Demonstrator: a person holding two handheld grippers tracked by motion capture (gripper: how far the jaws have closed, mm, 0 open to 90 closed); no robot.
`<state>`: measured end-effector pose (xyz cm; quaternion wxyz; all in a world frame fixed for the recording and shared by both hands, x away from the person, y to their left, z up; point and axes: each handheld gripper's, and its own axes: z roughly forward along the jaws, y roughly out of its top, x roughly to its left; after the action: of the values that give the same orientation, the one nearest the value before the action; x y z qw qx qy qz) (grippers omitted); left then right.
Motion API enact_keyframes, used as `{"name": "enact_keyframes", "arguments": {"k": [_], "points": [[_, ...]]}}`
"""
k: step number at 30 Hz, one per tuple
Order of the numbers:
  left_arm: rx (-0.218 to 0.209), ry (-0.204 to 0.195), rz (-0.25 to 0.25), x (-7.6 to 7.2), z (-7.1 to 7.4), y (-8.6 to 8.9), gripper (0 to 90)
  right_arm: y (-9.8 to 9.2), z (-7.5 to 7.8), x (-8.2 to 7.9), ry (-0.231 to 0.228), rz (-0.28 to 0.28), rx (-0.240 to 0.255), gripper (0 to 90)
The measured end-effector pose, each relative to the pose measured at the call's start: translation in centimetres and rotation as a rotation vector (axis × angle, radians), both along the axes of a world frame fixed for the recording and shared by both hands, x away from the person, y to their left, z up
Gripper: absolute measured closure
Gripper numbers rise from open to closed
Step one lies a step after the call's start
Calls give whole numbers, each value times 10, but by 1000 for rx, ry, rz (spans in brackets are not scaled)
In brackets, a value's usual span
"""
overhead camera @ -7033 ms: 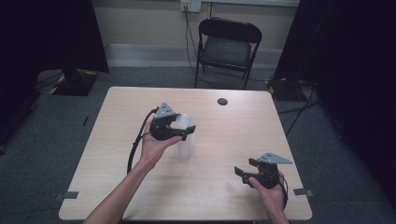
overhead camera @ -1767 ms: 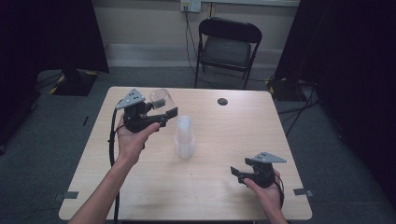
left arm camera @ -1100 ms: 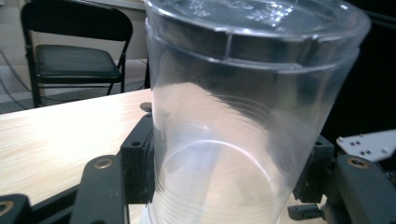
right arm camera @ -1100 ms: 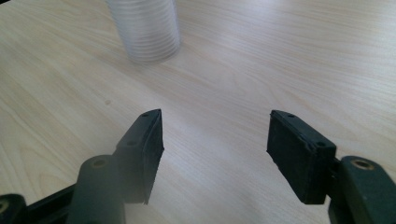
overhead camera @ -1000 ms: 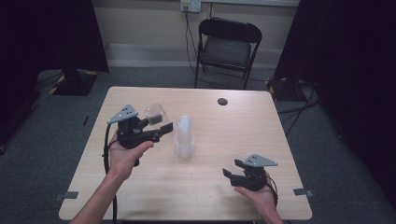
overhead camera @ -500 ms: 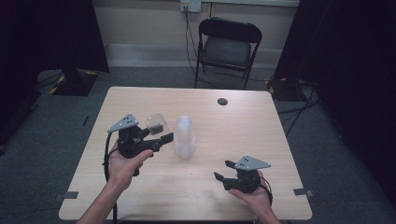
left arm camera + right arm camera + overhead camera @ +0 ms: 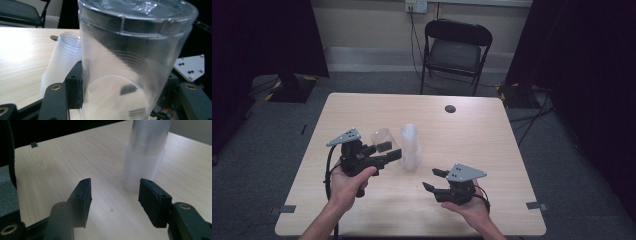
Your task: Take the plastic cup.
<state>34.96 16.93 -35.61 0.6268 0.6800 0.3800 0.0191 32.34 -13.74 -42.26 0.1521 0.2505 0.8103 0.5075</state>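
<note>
A stack of clear plastic cups (image 7: 410, 147) stands upside down near the middle of the wooden table (image 7: 492, 135). My left gripper (image 7: 388, 151) is shut on a single clear cup (image 7: 384, 139), held just left of the stack and above the table. In the left gripper view the clear cup (image 7: 130, 62) sits between the black pads, with the stack (image 7: 62, 62) behind it. My right gripper (image 7: 432, 180) hovers right of the stack, pointing at it. Its jaws have just been closing with nothing between them. In the right gripper view the right gripper (image 7: 117, 200) is open, short of the stack (image 7: 145, 157).
A small black round disc (image 7: 450, 108) lies near the table's far edge. A black folding chair (image 7: 455, 47) stands beyond the table. Cables trail from both grippers. The right gripper's grey plate (image 7: 191, 67) appears at the right of the left gripper view.
The left gripper took one cup off the stack, swung it left, then drew it a little toward the person. The right gripper has moved left toward the stack, its jaws narrower.
</note>
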Motion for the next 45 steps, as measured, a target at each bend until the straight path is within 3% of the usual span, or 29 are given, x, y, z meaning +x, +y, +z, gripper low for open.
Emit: {"name": "enact_keyframes", "arguments": {"k": [6,13,18,29,40,45], "points": [[-32,46,-5,1,-12,-5,391,18,14,5,-52,36,39,505],[-41,57,-21,0,-14,-6,401,28,19,4,-89,52,61,558],[-58,60,-39,-2,-13,-8,411,28,25,4,-116,39,116,583],[-147,113,-95,-2,-18,-13,422,35,31,3,-217,45,144,664],[-272,173,-117,1,-17,-6,427,39,37,4,-287,41,208,703],[-305,188,-126,1,-15,-7,427,41,40,7,-318,40,245,716]]}}
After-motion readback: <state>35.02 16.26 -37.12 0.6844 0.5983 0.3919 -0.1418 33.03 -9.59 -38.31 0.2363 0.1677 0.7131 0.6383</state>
